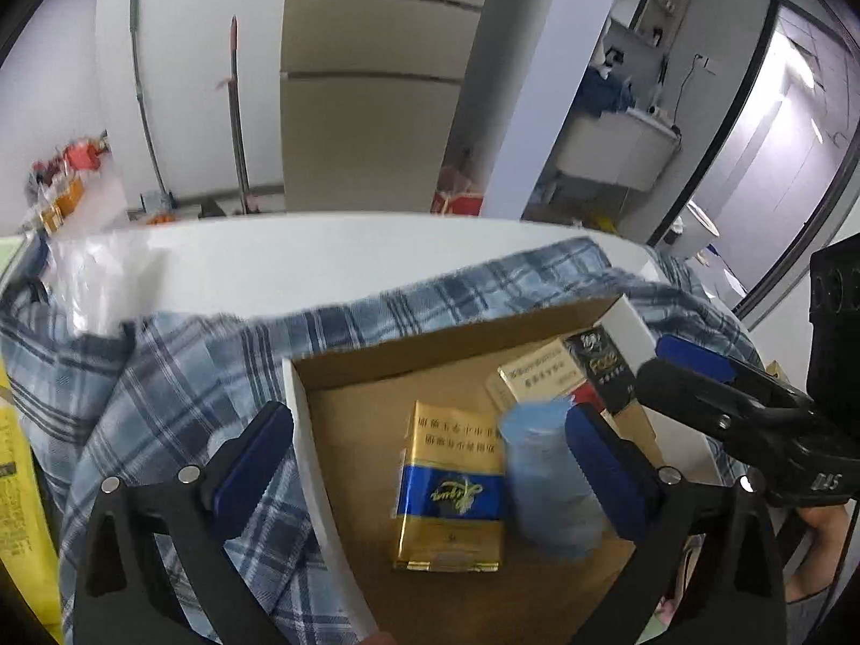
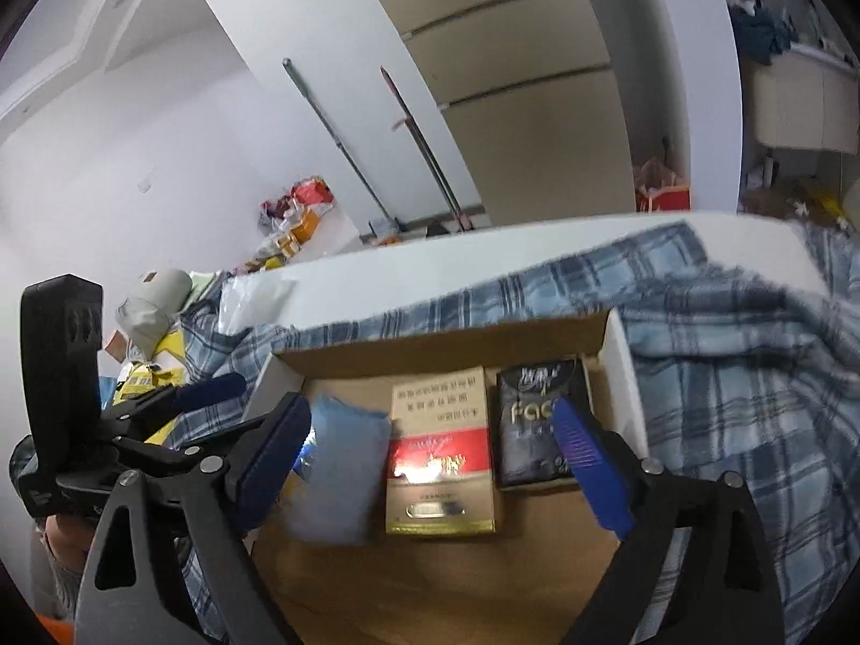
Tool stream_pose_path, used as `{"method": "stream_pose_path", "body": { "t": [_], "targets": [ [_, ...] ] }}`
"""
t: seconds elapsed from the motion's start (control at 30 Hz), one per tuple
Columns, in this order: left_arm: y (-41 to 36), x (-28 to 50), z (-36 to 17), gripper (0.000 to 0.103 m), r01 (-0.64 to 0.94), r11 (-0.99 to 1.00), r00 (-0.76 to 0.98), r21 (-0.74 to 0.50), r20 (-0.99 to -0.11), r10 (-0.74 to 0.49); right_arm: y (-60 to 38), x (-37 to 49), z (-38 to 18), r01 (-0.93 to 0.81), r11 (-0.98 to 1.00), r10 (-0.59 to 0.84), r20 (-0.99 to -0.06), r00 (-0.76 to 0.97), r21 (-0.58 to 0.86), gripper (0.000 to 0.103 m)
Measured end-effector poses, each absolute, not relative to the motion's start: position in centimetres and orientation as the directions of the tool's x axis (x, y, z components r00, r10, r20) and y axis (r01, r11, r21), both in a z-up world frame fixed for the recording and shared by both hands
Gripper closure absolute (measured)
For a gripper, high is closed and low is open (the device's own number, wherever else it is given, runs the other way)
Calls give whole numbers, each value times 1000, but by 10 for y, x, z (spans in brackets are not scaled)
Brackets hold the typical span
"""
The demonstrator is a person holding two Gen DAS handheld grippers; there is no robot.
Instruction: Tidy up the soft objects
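Cardboard box (image 1: pixel 376 355) | L gripper (image 1: pixel 424 457) jaws wide, empty | R gripper (image 2: pixel 435 446) jaws wide, empty

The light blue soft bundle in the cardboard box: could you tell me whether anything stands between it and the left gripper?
Nothing visible does. The light blue bundle sits between the fingers of the open left gripper, the gold-and-blue pack merely beside it.

Packets (image 1: pixel 450 489) in box (image 1: pixel 430 346) on cloth (image 1: pixel 177 371)
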State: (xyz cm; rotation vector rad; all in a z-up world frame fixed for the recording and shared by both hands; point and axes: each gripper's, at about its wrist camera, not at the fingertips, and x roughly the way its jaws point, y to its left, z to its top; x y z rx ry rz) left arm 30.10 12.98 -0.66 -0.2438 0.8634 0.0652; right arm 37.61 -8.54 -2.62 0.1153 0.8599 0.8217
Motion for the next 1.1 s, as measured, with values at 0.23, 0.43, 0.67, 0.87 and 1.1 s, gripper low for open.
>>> {"method": "stream_pose_path", "body": {
  "t": [0.23, 0.43, 0.67, 0.87, 1.1],
  "targets": [
    [124, 291, 16, 0, -146, 980, 691, -133, -723, 5, -82, 371, -13, -618, 686, 693, -605, 393, 384, 1],
    [131, 274, 44, 0, -158, 979, 739, -129, -674, 30, -84, 361, 7, -647, 678, 703, -565, 433, 348, 1],
    [132, 246, 88, 0, -168, 978, 801, -124, -596, 62, -94, 338, 51, -690, 658, 731, -475, 489, 301, 1],
    [122, 221, 122, 0, -147, 983, 849, -109, -524, 69, -108, 309, 94, -724, 645, 751, -375, 543, 245, 0],
    [108, 189, 158, 0, -133, 989, 896, -66, -434, 92, -121, 276, 129, -745, 634, 770, -264, 581, 209, 0]
  ]
}}
